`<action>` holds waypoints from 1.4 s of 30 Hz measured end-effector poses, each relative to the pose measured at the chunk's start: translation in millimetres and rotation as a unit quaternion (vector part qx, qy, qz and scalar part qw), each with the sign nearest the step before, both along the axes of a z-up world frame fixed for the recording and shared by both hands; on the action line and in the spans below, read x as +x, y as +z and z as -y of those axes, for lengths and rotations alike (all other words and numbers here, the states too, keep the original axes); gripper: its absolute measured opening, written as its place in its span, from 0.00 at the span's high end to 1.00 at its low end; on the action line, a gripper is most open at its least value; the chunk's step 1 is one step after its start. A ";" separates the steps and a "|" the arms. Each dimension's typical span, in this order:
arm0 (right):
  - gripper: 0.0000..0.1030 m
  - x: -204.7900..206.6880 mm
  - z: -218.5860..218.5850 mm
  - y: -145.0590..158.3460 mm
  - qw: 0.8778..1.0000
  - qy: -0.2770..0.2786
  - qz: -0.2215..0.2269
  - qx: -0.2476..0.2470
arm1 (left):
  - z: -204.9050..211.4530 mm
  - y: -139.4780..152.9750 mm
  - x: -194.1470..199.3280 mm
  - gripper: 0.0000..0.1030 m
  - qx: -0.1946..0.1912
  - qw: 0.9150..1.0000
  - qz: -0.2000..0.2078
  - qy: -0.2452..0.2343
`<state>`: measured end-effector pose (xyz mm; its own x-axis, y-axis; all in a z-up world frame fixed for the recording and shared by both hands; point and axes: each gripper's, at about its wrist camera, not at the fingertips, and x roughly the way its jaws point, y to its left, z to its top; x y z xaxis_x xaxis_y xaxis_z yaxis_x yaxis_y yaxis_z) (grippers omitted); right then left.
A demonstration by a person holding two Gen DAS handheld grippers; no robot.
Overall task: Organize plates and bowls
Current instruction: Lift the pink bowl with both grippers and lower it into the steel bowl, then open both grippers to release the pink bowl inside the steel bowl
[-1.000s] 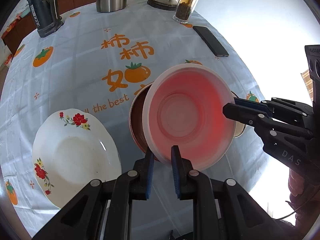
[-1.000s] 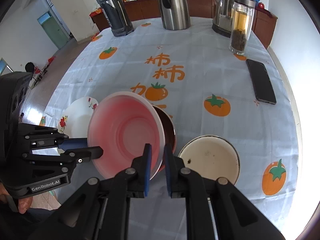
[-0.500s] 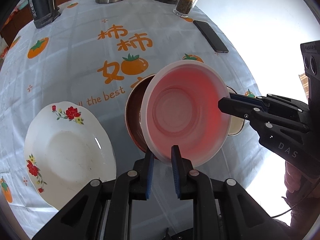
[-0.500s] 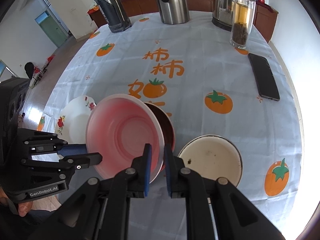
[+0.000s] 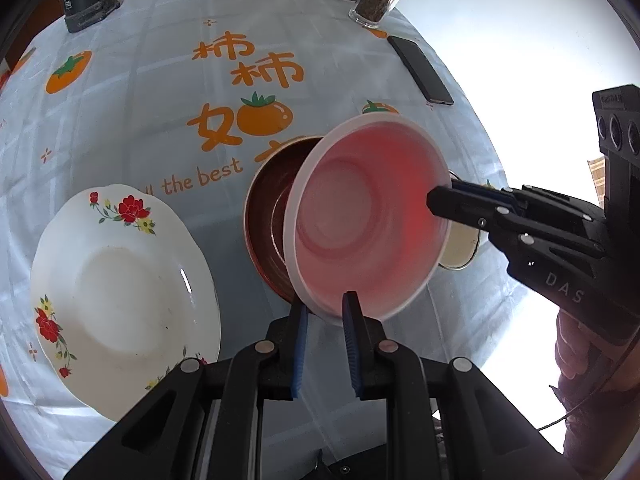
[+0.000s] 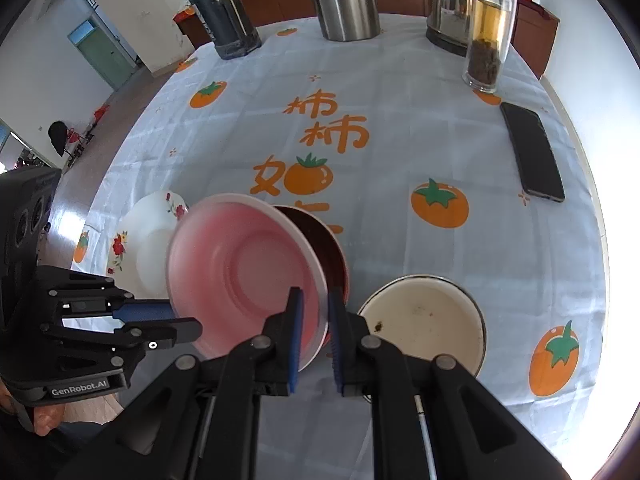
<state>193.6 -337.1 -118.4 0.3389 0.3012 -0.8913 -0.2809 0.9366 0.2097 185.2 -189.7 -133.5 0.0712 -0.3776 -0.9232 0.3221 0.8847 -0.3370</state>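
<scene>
Left wrist view: my left gripper (image 5: 325, 312) pinches the near rim of the pink plastic bowl (image 5: 364, 216), and my right gripper (image 5: 438, 200) clamps the rim on the opposite side — two holds, so the wide, light bowl stays tilted and steady above the table. It hangs over the dark red bowl (image 5: 268, 224), which sits on the persimmon-print tablecloth (image 5: 160, 92); I judge the pink one is on its way to being nested or moved aside.

Right wrist view: same grip — right gripper (image 6: 316, 300) closed on the pink bowl's (image 6: 240, 272) edge, left gripper (image 6: 188, 324) closed on the far edge.

Neighbours: white flowered plate (image 5: 120, 296) to the left, well clear; cream enamel bowl (image 5: 460, 248) just beside the dark one on the right, partly hidden behind the pink rim. Black phone (image 6: 534, 152), tea jar (image 6: 486, 40), steel kettle (image 6: 348, 0) and dark flask (image 6: 224, 16) stand far back — nothing blocks a descent, though the enamel bowl's closeness could catch the pink rim.
</scene>
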 end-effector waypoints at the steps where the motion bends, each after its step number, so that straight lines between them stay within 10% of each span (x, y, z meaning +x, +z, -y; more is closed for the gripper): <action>1: 0.88 0.1 -0.2 -0.3 1.000 0.000 -0.001 0.002 | -0.1 -2.1 -0.1 0.81 0.000 1.000 -0.005 0.001; 14: 0.86 18.1 -1.1 -12.9 0.999 0.007 -0.031 0.007 | -6.2 -8.7 0.6 0.81 -0.011 1.000 -0.020 0.020; 19: 0.55 18.4 1.1 -10.8 1.000 -0.006 -0.012 -0.010 | -14.0 -6.3 1.7 0.76 0.003 0.999 -0.007 0.032; 26: 0.55 11.9 2.0 -8.4 1.000 -0.009 0.000 0.000 | -13.4 -9.9 0.3 0.61 0.048 0.998 0.024 0.025; 42: 0.50 -26.0 52.6 12.7 0.995 -0.086 0.043 0.032 | -6.6 7.1 -12.5 0.61 0.075 0.993 0.084 0.025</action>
<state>167.6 -389.7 -105.7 0.4647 0.2869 -0.8377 -0.1379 0.9580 0.2515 172.8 -183.1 -126.4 0.2436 -0.2291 -0.9424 0.3167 0.9372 -0.1460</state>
